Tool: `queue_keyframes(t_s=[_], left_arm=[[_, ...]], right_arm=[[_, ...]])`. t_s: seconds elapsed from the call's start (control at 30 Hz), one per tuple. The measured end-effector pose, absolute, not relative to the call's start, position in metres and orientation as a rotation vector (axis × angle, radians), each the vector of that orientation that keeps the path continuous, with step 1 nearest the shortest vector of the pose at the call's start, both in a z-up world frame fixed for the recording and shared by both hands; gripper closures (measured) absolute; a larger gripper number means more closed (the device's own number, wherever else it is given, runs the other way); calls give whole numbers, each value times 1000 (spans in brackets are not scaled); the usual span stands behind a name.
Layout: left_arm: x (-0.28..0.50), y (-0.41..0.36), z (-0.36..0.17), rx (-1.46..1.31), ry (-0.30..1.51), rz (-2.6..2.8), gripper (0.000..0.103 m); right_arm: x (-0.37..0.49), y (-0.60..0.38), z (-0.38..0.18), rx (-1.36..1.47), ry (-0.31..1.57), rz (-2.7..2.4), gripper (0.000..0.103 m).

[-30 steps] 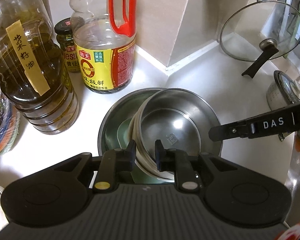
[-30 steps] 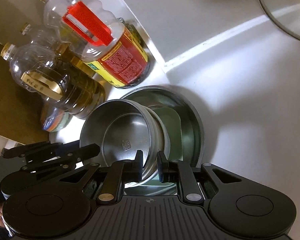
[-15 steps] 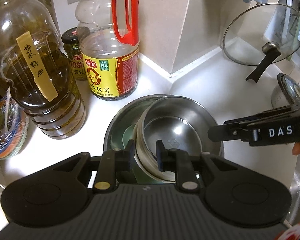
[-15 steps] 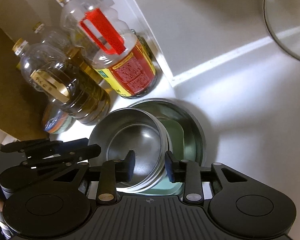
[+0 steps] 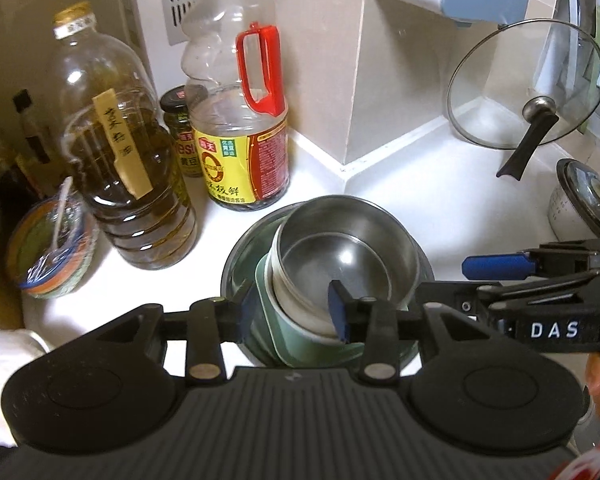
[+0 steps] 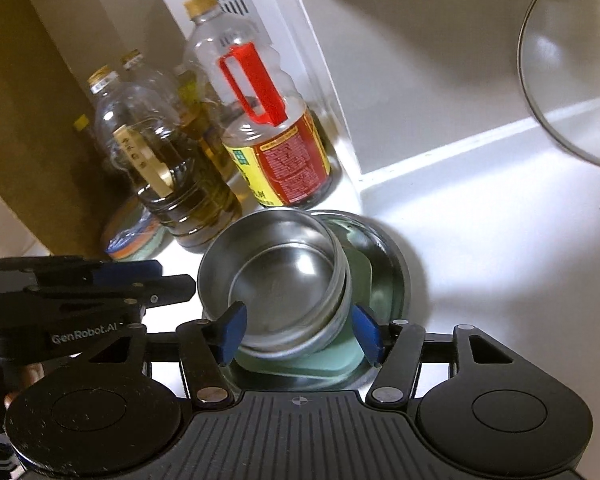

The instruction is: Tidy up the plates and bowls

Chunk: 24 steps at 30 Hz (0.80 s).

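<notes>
The left gripper (image 5: 292, 314) and right gripper (image 6: 300, 330) had just been opening; both stood apart, pads clear of the steel bowl (image 5: 342, 258) between them. The bowl sat tilted on a green dish (image 6: 332, 356) inside a wider steel basin (image 6: 396, 272), just in front of the soy bottle (image 5: 240, 160). A clean release probably meant withdrawing without nudging the rim. The green dish was mostly covered and the basin's near rim hidden behind the grippers.
</notes>
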State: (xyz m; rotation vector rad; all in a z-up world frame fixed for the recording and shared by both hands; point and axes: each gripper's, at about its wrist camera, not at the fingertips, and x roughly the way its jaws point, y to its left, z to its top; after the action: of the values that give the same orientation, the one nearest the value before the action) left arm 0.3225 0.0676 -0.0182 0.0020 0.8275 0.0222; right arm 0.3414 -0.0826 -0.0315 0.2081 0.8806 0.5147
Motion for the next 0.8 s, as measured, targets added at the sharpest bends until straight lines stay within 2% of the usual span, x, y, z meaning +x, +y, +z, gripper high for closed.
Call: queue_keyframes(t_s=[0.8], left_arm=[[177,41,-39,-65,786,57,66]], right_arm=[[200,-96,-52,195,820,376,40]])
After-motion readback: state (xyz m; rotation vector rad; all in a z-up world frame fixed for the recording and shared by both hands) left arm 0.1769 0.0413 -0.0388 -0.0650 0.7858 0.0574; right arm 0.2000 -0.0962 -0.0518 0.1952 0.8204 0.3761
